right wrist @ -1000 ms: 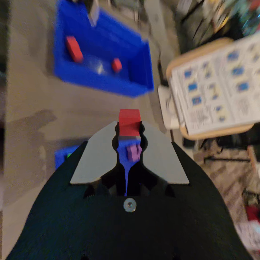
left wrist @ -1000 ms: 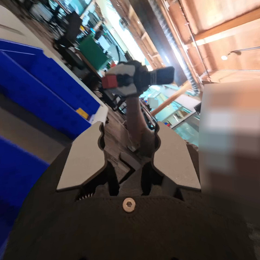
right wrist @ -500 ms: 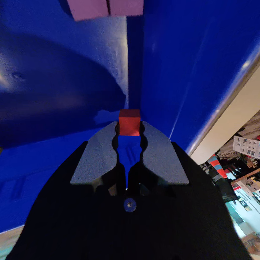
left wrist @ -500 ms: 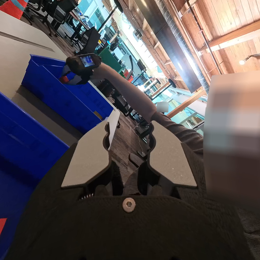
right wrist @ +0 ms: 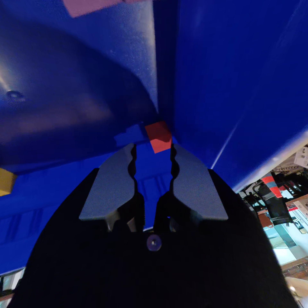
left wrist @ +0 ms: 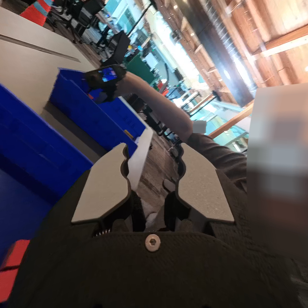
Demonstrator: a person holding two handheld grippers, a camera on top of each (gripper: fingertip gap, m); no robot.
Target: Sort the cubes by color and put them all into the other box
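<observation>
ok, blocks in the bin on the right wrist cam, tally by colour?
red block: 1
yellow block: 1, cut off by the left edge
purple block: 1 patch at the top edge; may be more than one
Total: 3 visible, all inside the blue bin

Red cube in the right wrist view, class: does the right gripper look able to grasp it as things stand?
Probably yes. The right gripper is open, with the red cube just beyond its fingertips in the blue bin's corner; nothing lies between, though the wall crowds the right finger.
</observation>
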